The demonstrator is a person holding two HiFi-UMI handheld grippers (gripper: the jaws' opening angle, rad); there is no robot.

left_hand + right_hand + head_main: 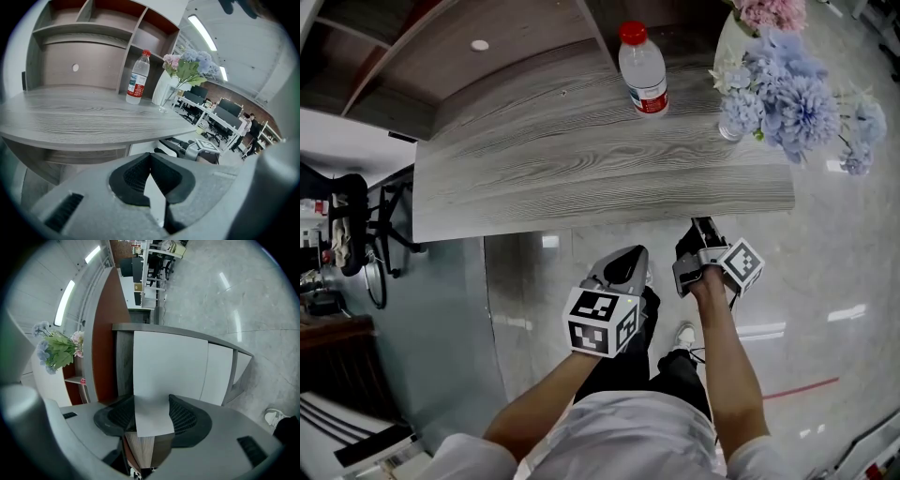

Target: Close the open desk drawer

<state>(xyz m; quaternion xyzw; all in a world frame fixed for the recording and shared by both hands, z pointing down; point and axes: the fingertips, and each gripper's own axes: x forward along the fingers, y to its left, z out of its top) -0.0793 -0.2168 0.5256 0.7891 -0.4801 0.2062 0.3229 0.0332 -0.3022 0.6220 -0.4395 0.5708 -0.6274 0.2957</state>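
Note:
The grey wood-grain desk (581, 159) fills the upper head view; its top hides the drawer there. My right gripper (701, 230) reaches under the desk's front edge. In the right gripper view the white drawer front (168, 366) stands close ahead. Its edge runs down between my right gripper's (151, 416) jaws, which stand wide, and I see no firm squeeze. A wood-grain strip (140, 451) shows just below. My left gripper (625, 262) hangs short of the desk edge with its tips together and nothing in it. Its own view shows my left gripper (150, 157) below the desk top (84, 117).
A water bottle (643, 70) with a red cap and a vase of blue and pink flowers (797, 94) stand at the back of the desk. Shelving (93, 28) rises behind. The person's shoe (682, 335) is on the shiny floor below. Office chairs (356, 234) stand to the left.

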